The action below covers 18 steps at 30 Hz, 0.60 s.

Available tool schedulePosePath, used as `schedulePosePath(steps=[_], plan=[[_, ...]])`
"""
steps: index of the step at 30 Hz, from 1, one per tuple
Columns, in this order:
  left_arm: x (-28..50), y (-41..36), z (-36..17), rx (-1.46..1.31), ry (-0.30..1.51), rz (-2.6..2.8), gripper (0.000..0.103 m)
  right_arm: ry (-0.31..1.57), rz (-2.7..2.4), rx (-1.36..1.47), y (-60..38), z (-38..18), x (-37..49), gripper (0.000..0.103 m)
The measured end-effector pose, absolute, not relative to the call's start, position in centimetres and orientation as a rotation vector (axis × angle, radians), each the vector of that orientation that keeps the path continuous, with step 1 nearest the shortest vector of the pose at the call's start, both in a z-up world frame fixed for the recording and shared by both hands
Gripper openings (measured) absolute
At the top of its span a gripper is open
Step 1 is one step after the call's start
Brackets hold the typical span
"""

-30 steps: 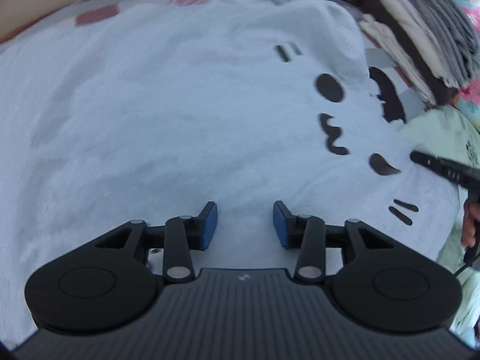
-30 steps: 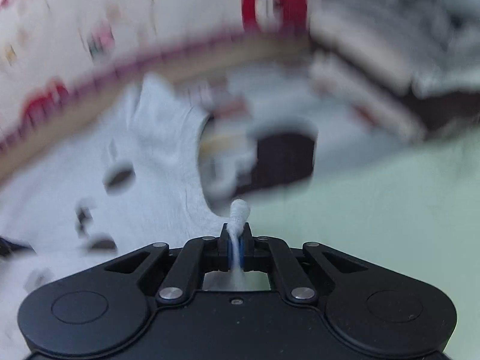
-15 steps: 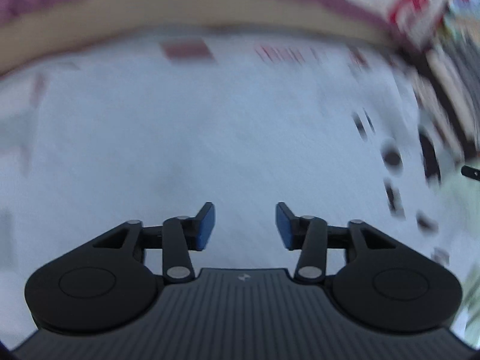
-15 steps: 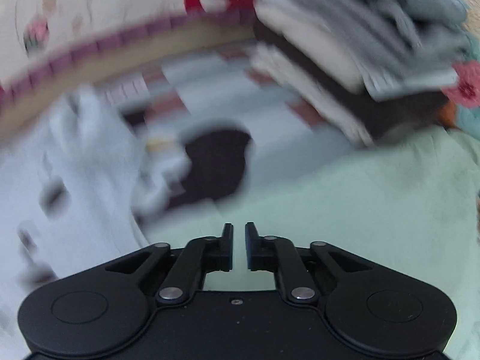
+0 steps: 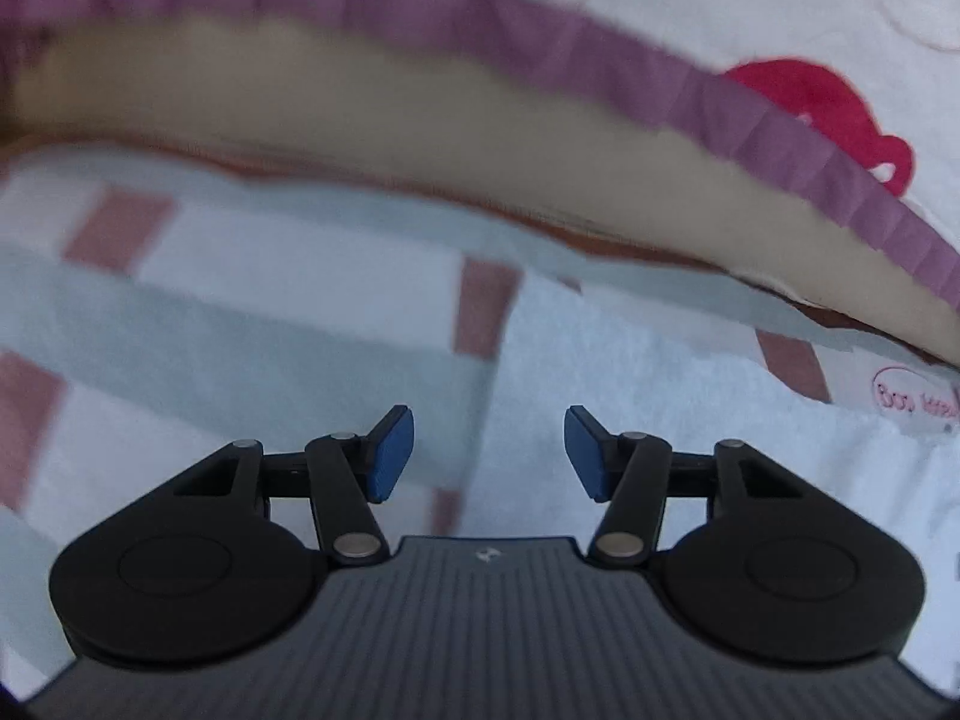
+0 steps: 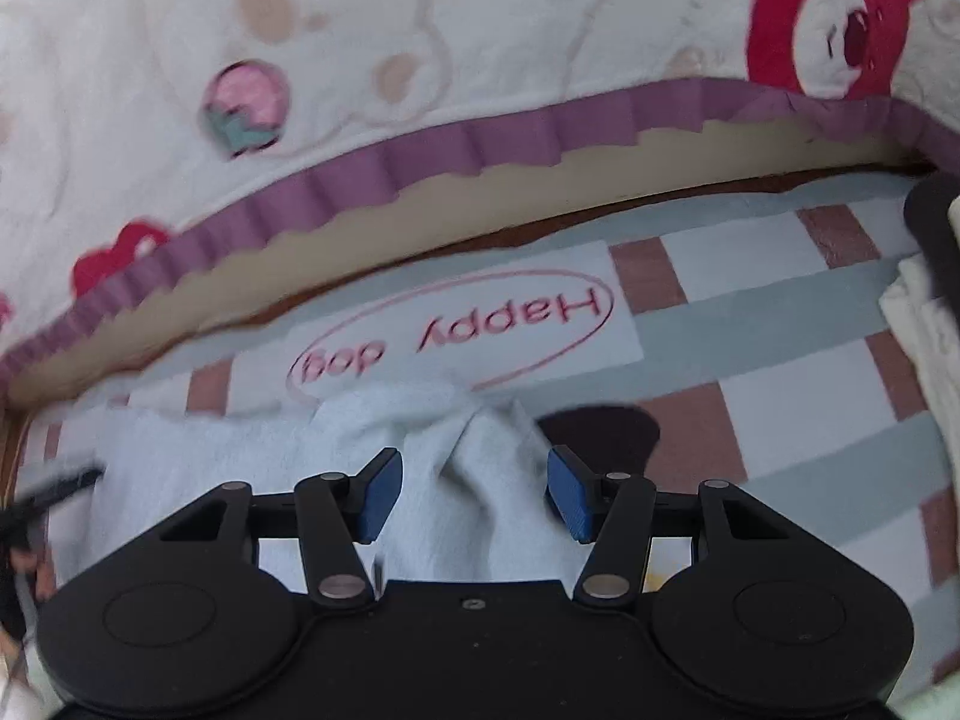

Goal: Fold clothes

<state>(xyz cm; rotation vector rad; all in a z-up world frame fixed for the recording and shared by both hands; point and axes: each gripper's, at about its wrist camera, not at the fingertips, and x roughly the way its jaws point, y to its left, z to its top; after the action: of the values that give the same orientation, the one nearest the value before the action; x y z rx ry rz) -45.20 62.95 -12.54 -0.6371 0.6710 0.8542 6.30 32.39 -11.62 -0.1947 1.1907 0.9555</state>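
Note:
The white fleecy garment fills the right half of the left wrist view, its left edge running over the checked sheet. My left gripper hovers above that edge, its jaws opening with nothing gripped. In the right wrist view the garment lies bunched, with a raised fold. My right gripper is over that fold with its jaws opening; the cloth sits below and between the blue pads, which do not press it. A dark patch shows beside the bunch.
A cream quilt with bear prints and a purple frill lies beyond the sheet. A stack of folded clothes is at the right edge. A black gripper part shows at the left edge.
The right gripper was shut on a pinch of white cloth; it has let go and opened wide while swinging toward the quilt. The left view swept from the cat face to the garment's edge.

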Motion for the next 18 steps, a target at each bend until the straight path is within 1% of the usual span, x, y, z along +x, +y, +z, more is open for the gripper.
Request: schedulePosePath(steps=[3, 5, 7, 8, 9, 12, 13, 15, 16, 18], plan=[[-45.0, 63.5, -13.4, -0.643, 0.685, 0.798, 0.056, 1.354, 0.927, -0.111, 34.0, -15.1, 9.3, 0.059], [-44.6, 63.8, -13.8, -0.655, 0.662, 0.793, 0.06, 1.409, 0.881, -0.052, 34.2, -16.5, 9.7, 0.059], [-43.8, 63.9, -13.5, -0.651, 0.679, 0.746, 0.061, 1.474, 0.85, 0.002, 34.3, -17.6, 9.8, 0.059], [-43.4, 63.9, -13.7, -0.659, 0.688, 0.726, 0.064, 1.506, 0.834, 0.029, 34.3, -18.2, 9.8, 0.059], [-43.0, 63.6, -13.8, -0.64, 0.692, 0.732, 0.064, 1.52, 0.813, 0.05, 34.3, -18.7, 9.7, 0.059], [-41.8, 63.0, -14.0, -0.594, 0.7, 0.738, 0.065, 1.517, 0.802, 0.115, 34.1, -19.7, 9.1, 0.06], [-41.5, 62.9, -14.0, -0.586, 0.701, 0.734, 0.067, 1.527, 0.803, 0.115, 34.3, -20.3, 9.1, 0.066], [-40.6, 62.5, -14.1, -0.544, 0.722, 0.717, 0.069, 1.537, 0.812, 0.068, 34.9, -21.6, 9.0, 0.072], [-40.1, 61.9, -14.2, -0.484, 0.742, 0.704, 0.072, 1.534, 0.821, 0.018, 35.3, -22.1, 8.8, 0.071], [-39.2, 60.5, -14.6, -0.358, 0.774, 0.701, 0.072, 1.429, 0.845, -0.033, 35.4, -21.4, 7.9, 0.069]])
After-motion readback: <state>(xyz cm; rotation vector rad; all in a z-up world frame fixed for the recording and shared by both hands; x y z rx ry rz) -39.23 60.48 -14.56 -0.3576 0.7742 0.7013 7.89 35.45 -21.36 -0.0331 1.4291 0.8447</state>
